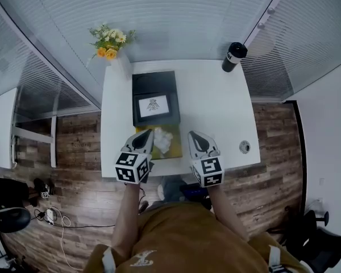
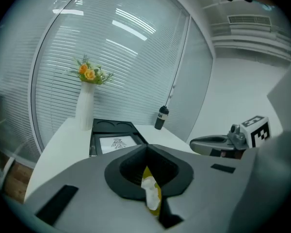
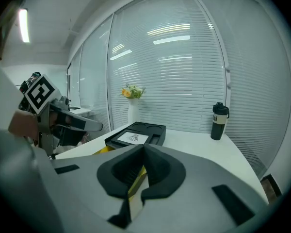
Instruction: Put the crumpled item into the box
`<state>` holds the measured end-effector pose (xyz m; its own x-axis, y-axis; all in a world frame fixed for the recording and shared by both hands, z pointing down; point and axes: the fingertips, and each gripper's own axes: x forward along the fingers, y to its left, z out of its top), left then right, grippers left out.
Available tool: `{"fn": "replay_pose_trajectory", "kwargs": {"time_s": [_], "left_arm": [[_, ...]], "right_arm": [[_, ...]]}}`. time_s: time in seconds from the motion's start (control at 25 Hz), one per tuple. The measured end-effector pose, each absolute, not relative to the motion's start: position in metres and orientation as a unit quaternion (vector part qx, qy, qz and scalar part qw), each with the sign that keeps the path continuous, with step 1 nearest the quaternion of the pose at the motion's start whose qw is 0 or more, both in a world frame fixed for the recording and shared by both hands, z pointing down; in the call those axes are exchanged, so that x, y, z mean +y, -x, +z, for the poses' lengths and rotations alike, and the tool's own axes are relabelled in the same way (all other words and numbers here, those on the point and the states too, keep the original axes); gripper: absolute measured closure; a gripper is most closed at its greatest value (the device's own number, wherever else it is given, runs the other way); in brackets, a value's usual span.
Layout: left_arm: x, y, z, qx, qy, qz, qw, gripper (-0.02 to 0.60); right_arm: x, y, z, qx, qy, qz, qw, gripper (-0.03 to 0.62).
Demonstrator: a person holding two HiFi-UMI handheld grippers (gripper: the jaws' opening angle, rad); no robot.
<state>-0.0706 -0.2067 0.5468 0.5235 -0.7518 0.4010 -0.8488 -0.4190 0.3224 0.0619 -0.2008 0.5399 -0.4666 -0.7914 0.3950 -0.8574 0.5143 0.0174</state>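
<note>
Left tongs (image 1: 146,134) were closed, empty | right tongs (image 1: 192,135) closed too | crumpled paper (image 1: 163,140) lay in yellow box (image 1: 176,151) on bench (image 1: 216,107)

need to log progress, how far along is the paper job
Done, it seems: the paper lies in the yellow box at the table's near edge. In hand: nothing; left gripper and right gripper both have jaws together beside it. Left: pulling away only.
</note>
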Motion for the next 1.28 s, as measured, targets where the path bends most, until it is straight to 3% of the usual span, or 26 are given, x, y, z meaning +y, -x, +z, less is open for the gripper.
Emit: {"fn": "replay_pose_trajectory", "kwargs": {"time_s": [0.32,1.28], "left_arm": [[-0.196,0.083,0.511,-0.5,-0.837,0.072,0.208,0.558],[-0.16,0.097,0.468,-0.518,-0.837,0.028,0.176,0.558]], "right_arm": [[-0.189,-0.057,0.508,-0.855,-0.489,0.063,0.159,0.582],[-0.151,-0.046,0.469,-0.862,-0.491,0.025,0.124,0.582]]}}
